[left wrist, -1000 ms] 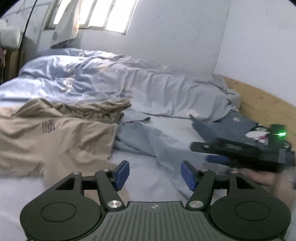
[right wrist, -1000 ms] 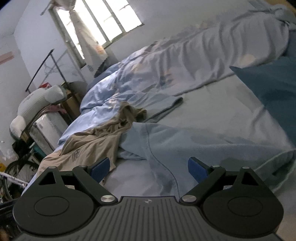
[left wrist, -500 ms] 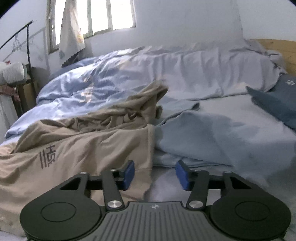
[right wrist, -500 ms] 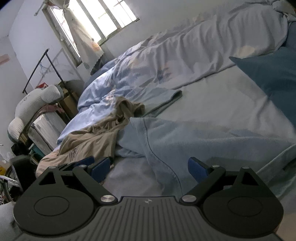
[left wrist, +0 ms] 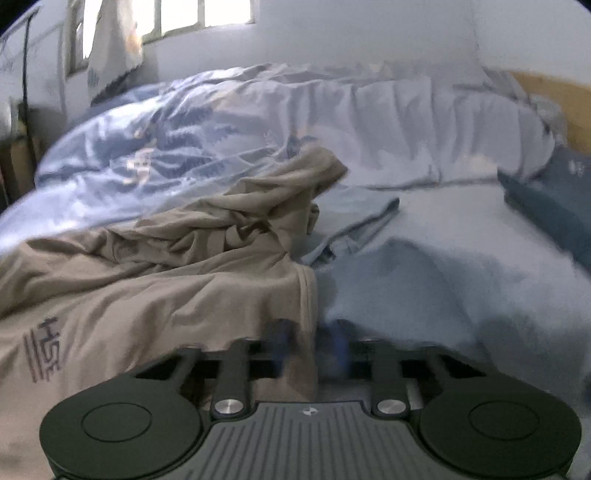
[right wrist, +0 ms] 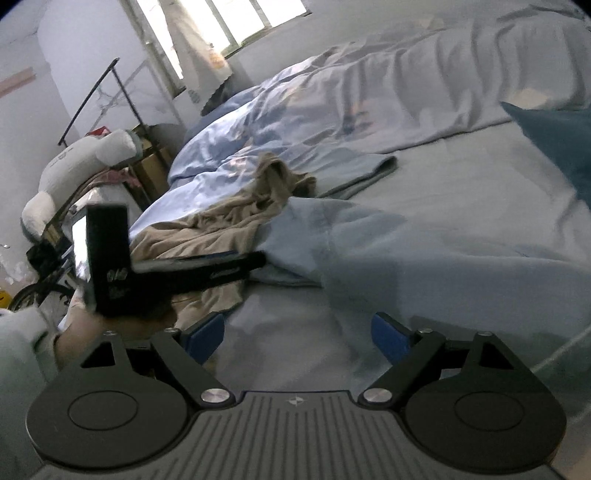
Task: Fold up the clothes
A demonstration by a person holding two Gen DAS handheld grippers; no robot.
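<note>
This was a bedroom in a home. A bed point(left wrist: 461, 236) with a pale blue sheet carried a rumpled leaf-patterned duvet point(left wrist: 192, 147) and a wooden headboard point(left wrist: 554, 96). Daylight came through a curtained window point(right wrist: 236, 22) in a plain white wall. Beside the bed stood a clothes rail point(right wrist: 96, 96) and household clutter.

Bare pale-blue bedsheet point(right wrist: 461, 206) is lying open ahead of my right gripper point(right wrist: 297, 334). The crumpled beige cotton shirt point(left wrist: 155, 295) and rumpled blue quilt point(left wrist: 258, 122) are crowding my left side.
</note>
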